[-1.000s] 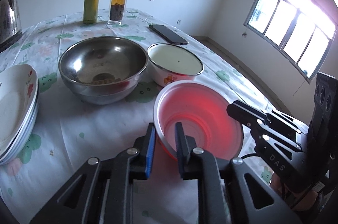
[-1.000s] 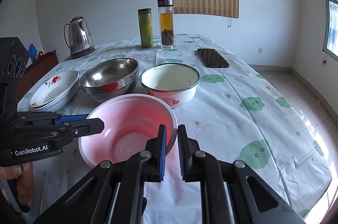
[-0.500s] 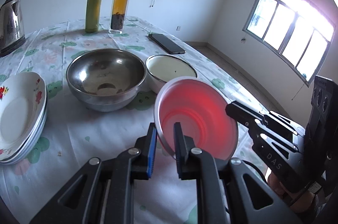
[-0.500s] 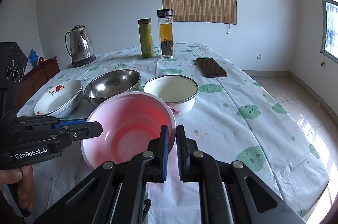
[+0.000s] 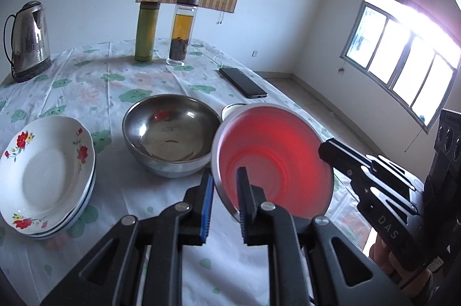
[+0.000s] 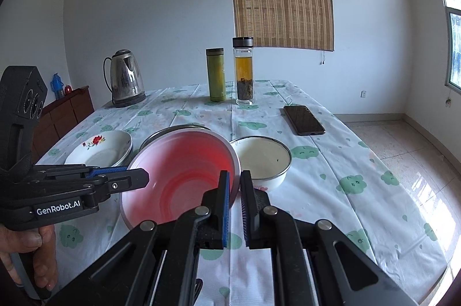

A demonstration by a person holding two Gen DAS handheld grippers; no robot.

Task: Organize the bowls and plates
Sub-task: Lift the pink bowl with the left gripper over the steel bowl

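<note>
I see both grippers pinching the red bowl [image 5: 273, 159] by opposite rims: left gripper [image 5: 226, 187] on its near-left edge, right gripper [image 6: 234, 187] on the right edge. Bowl is tilted, clear of the table [image 6: 331, 176]. Steel bowl [image 5: 171, 133] sits just beyond the left gripper, plates [image 5: 46, 176] off to its left.

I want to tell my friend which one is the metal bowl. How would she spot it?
Find the table with the cloud-print cloth. Near its middle, the metal bowl sits between the stack of flowered plates and the white enamel bowl. It is the only shiny silver bowl.
</note>
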